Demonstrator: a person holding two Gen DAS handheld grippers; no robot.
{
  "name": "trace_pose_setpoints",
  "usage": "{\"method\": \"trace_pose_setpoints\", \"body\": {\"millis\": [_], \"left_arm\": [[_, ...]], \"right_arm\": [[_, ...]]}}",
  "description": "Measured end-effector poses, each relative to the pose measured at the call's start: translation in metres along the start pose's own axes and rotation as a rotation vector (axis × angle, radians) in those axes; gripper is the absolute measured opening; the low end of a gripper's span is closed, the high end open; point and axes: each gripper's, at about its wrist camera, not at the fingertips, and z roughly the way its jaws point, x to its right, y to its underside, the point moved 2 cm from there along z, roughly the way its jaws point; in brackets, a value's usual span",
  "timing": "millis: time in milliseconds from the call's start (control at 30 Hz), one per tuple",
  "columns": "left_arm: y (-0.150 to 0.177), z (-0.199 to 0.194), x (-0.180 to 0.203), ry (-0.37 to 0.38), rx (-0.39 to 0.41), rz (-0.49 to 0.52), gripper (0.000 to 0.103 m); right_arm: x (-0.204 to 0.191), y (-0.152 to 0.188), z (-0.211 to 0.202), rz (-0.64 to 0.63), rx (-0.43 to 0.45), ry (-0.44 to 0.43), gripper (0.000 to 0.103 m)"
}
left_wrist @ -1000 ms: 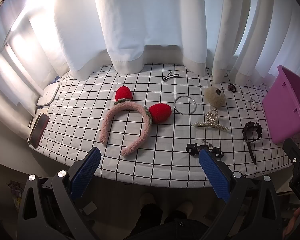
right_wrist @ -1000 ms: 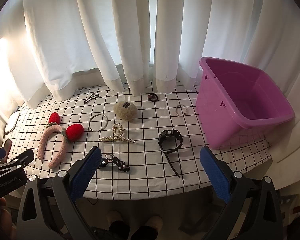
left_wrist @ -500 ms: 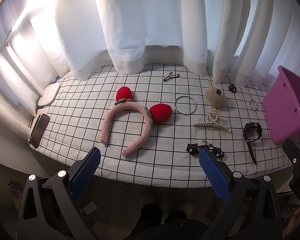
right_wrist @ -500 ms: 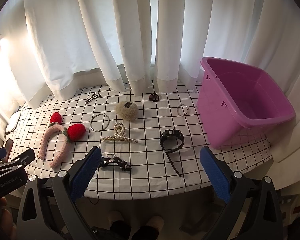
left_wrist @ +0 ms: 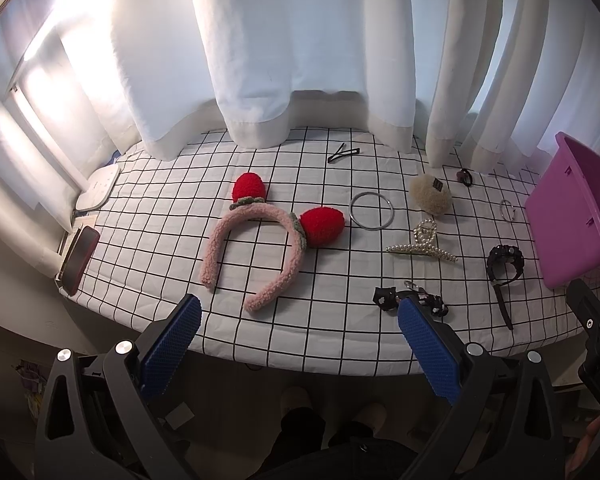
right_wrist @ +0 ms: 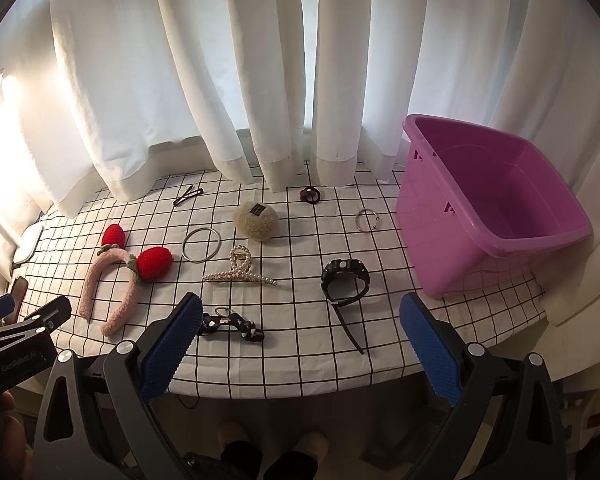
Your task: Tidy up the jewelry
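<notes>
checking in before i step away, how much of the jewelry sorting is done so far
Nothing looks done: the purple bin shows empty. Nothing is in hand: left gripper and right gripper are open, short of the table. Left to sort: headband, pearl claw clip, watch, bangle, and the smaller pieces.

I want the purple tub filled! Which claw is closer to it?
Right. The right claw hovers just left of the purple tub; the left claw sits farther left, near the headband.
</notes>
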Motion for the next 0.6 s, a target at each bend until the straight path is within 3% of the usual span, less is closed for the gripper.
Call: {"method": "trace_pose_setpoints", "body": {"millis": [367, 600], "left_arm": [[0.02, 0.042, -0.013, 0.012, -0.084, -0.021, 0.097], [0.046, 0.081, -0.041, 0.062, -0.114, -0.127, 0.097]], "right_arm": [[0.013, 0.026, 0.027, 0.008, -0.041, -0.09, 0.094], [0.032, 0.052, 0.056, 0.027, -0.062, -0.107, 0.094]]}}
